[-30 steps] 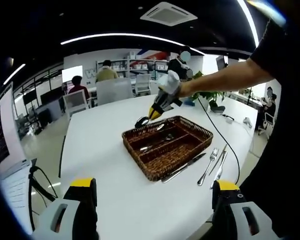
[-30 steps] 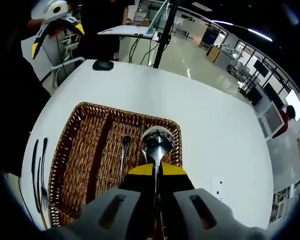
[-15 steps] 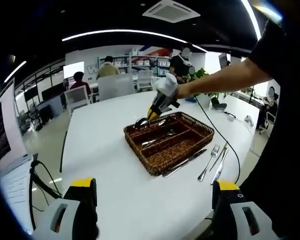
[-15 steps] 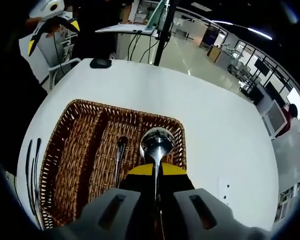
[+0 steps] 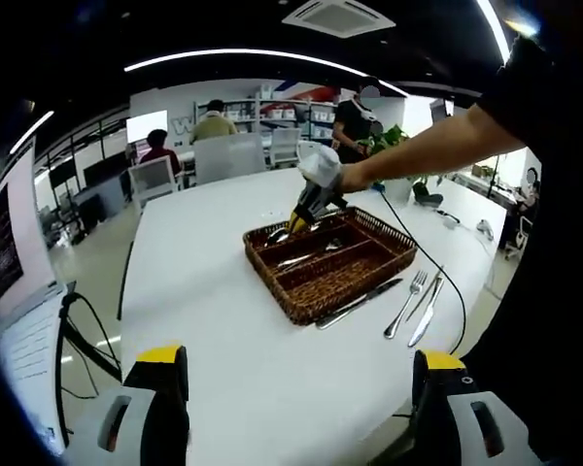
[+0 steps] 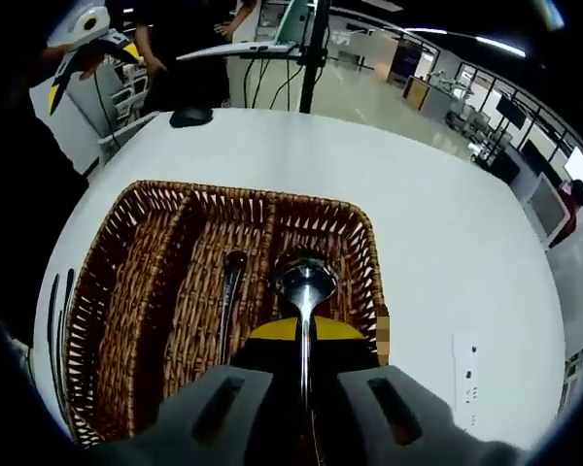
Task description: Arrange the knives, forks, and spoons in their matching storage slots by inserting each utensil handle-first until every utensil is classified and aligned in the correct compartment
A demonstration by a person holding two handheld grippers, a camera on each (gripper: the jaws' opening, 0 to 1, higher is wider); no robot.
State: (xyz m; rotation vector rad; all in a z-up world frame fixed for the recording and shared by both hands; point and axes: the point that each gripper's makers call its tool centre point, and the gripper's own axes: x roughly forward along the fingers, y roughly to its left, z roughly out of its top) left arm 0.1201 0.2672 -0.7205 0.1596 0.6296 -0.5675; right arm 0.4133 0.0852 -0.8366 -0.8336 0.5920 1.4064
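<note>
Spoon [image 6: 305, 282] being pinched by right tool [image 6: 304, 335] over basket [image 6: 126, 291] | rigid, slick steel, handle grip being favoured | left tool [image 5: 296, 408] being held spread.

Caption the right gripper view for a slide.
Right gripper lowers a shiny metal spoon into the brown wicker tray.

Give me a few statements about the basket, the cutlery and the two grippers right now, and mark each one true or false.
1. The right gripper holds a spoon. True.
2. The spoon's bowl hangs over bare table, well away from the wicker basket. False: it is over the basket's right-hand compartment in the right gripper view.
3. A fork and two knives lie on the white table beside the basket. True.
4. The left gripper is clamped on a fork. False: its jaws stand wide apart with nothing between them.
5. The basket is empty. False: another utensil lies in its middle compartment.
</note>
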